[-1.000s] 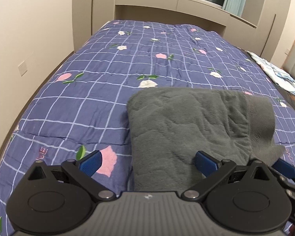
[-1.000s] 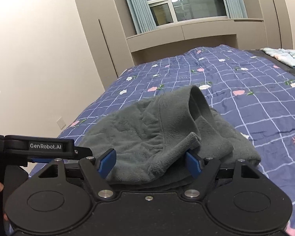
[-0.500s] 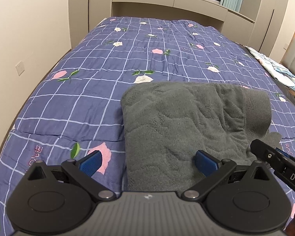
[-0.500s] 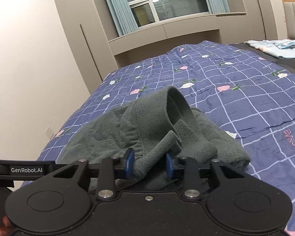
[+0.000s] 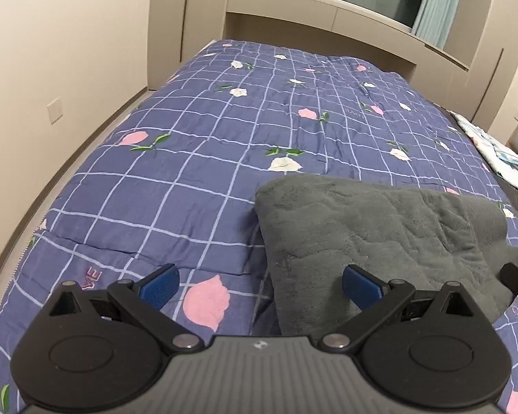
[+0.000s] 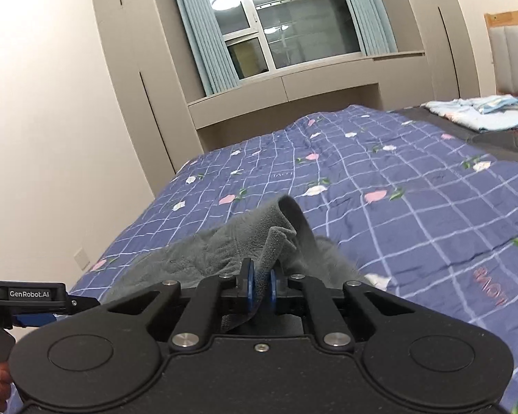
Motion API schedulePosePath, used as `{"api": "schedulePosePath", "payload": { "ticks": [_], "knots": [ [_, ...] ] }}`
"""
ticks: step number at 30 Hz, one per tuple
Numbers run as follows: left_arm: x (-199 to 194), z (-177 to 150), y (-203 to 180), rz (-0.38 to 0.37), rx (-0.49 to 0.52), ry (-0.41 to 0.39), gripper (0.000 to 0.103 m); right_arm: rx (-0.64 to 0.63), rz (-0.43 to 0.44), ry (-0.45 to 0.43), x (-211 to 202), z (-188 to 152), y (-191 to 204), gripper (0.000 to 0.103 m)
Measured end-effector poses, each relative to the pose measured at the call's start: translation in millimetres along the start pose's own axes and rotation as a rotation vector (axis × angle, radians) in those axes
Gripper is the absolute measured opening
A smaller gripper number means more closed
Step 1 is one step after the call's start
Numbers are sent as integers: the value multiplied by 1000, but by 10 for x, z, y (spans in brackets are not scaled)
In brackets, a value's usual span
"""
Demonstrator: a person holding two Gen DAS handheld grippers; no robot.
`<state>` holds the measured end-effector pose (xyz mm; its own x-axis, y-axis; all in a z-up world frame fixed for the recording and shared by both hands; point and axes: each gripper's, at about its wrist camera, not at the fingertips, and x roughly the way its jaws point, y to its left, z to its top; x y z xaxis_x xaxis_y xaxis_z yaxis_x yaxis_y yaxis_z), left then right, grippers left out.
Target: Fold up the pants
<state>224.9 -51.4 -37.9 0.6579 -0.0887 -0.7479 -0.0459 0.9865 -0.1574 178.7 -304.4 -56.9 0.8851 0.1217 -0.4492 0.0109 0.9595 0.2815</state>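
Note:
Grey fleece pants (image 5: 369,234) lie folded on the blue floral quilt (image 5: 197,158). In the left wrist view my left gripper (image 5: 259,281) stands open above the pants' near left corner, its right pad over the fabric and its left pad over the quilt, with nothing pinched. In the right wrist view my right gripper (image 6: 259,284) is shut on a fold at the waistband end of the pants (image 6: 224,252), and the fabric rises from its blue pads. The tip of the right gripper (image 5: 516,277) shows at the right edge of the left wrist view.
The quilt (image 6: 414,189) covers most of the bed. A light blue folded garment (image 6: 480,112) lies at the far right by a padded headboard (image 6: 514,58). A beige wall (image 5: 34,86) runs along the bed's left side; cabinets and a window (image 6: 286,31) stand beyond.
My right gripper's jaws closed from wide apart onto the pants' waistband fold and lifted it slightly. The left gripper stayed open and its view shifted left, so the pants sit further right.

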Motion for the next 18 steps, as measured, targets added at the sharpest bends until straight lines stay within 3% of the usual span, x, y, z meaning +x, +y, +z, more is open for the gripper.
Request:
{"api": "schedulePosePath", "payload": {
  "ticks": [9,11,13,18],
  "knots": [
    [185,-136,-39,6,10,40,103,36,-21,73,37,-317,-82,13],
    [196,-153,-47,12,9,38,103,21,-9,55,-19,-302,-57,21],
    [204,-155,-59,11,11,38,103,-11,-23,31,-79,-256,-44,42],
    [206,-161,-91,9,17,36,103,9,-62,40,-58,-174,-229,68]
  ]
}}
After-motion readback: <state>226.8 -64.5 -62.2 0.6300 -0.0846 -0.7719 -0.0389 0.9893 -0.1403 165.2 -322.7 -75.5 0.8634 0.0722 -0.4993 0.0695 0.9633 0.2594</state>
